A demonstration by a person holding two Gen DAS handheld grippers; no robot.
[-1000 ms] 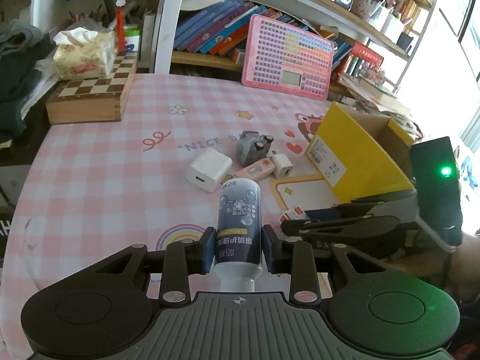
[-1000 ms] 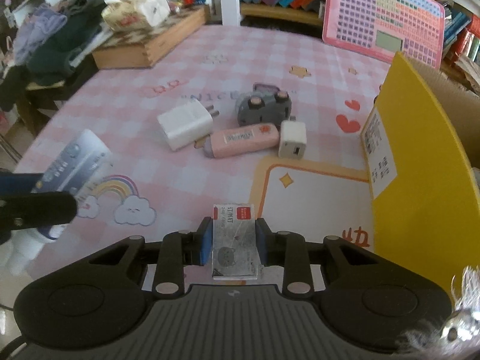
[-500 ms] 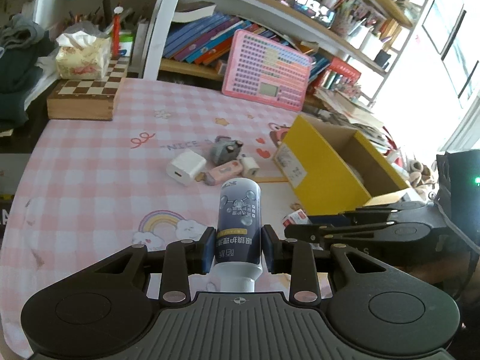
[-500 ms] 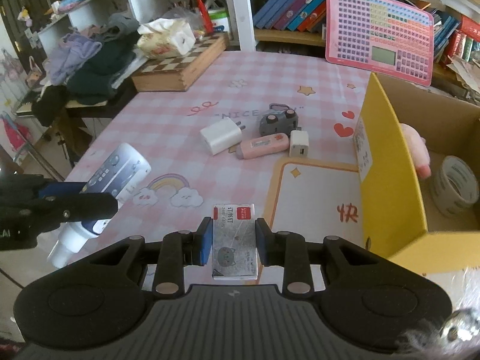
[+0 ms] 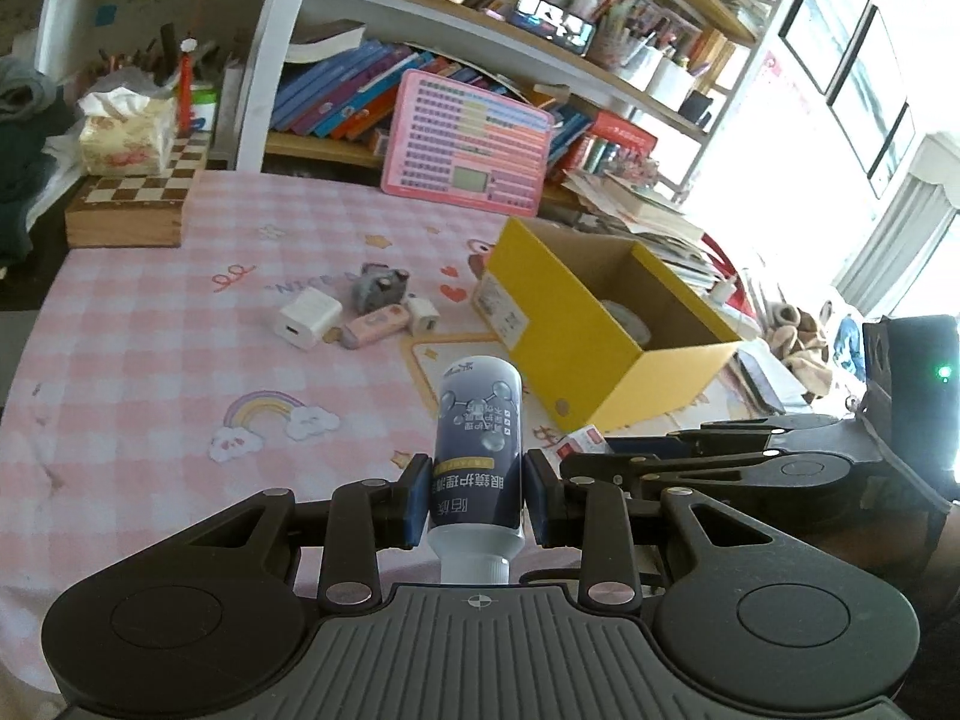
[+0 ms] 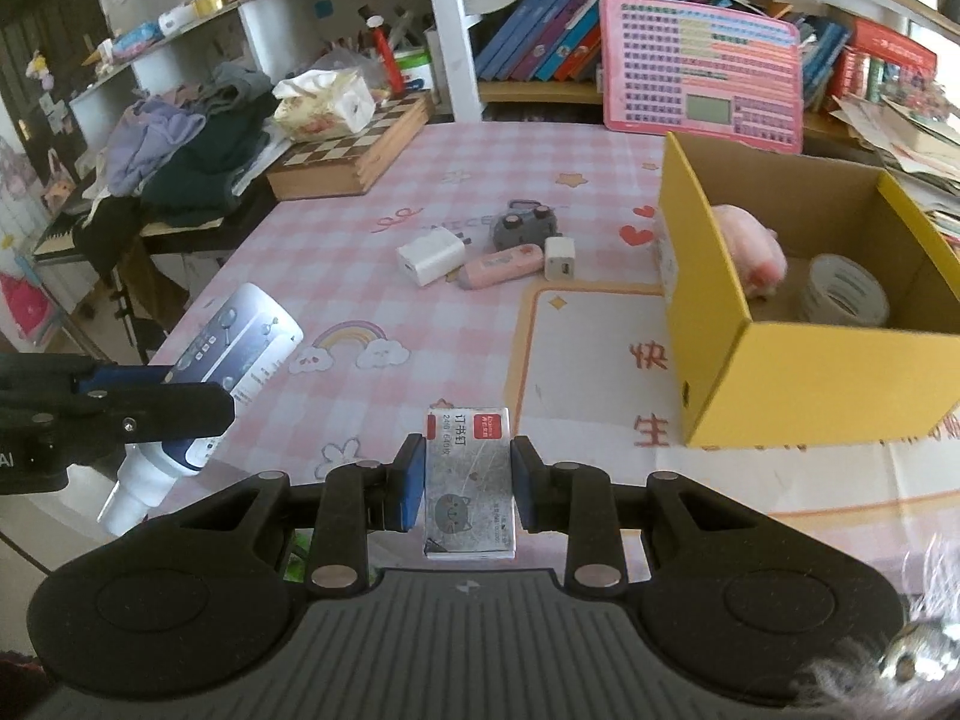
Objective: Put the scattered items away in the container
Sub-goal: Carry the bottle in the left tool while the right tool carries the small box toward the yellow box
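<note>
Two crowded bookshelves back a pink checked tablecloth. On it, an open yellow cardboard box holds a pink plush toy and a tape roll. Left gripper clamps a dark blue plastic bottle; right gripper clamps a small staples box, both above the cloth.

Bright daylight, window glare, fisheye warp

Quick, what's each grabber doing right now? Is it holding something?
Left gripper: closed on the dark blue bottle, held above the table.
Right gripper: closed on the small staple box, also lifted.
</note>
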